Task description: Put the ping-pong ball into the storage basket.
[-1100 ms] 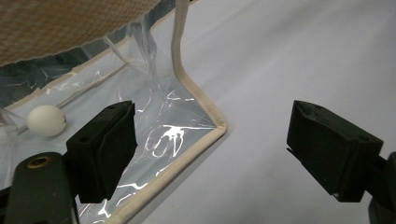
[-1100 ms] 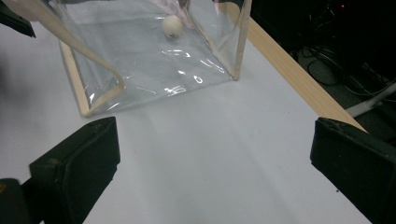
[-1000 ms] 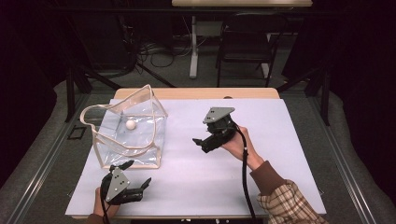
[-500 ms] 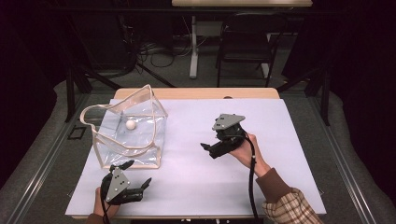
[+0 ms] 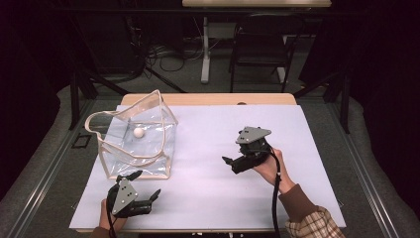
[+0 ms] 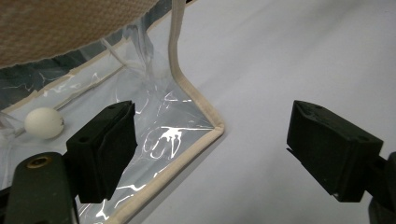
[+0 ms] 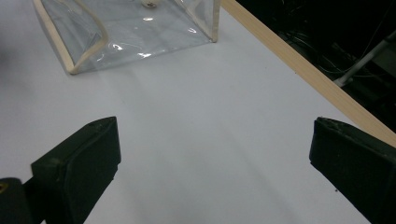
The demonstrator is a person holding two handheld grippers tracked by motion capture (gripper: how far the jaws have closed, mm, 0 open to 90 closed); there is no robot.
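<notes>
A clear plastic bag (image 5: pixel 138 141) with beige trim and handles stands open on the left of the white table sheet (image 5: pixel 208 134). A small white ball (image 5: pixel 138 133) lies inside it; the ball (image 6: pixel 43 123) also shows through the bag's wall (image 6: pixel 159 130) in the left gripper view. My left gripper (image 5: pixel 146 186) rests open near the front edge, just in front of the bag's near corner. My right gripper (image 5: pixel 229 162) is held open over the sheet's right half, well apart from the bag (image 7: pixel 135 28), with nothing between its jaws.
The table's wooden far edge (image 5: pixel 208 99) runs behind the sheet. Beyond it stand a dark chair (image 5: pixel 260 49), a white post (image 5: pixel 204 49) and floor cables. The wooden edge (image 7: pixel 303 70) lies to the right in the right gripper view.
My right gripper has moved right and toward the front of the table, away from the bag. The left gripper and the bag have stayed put.
</notes>
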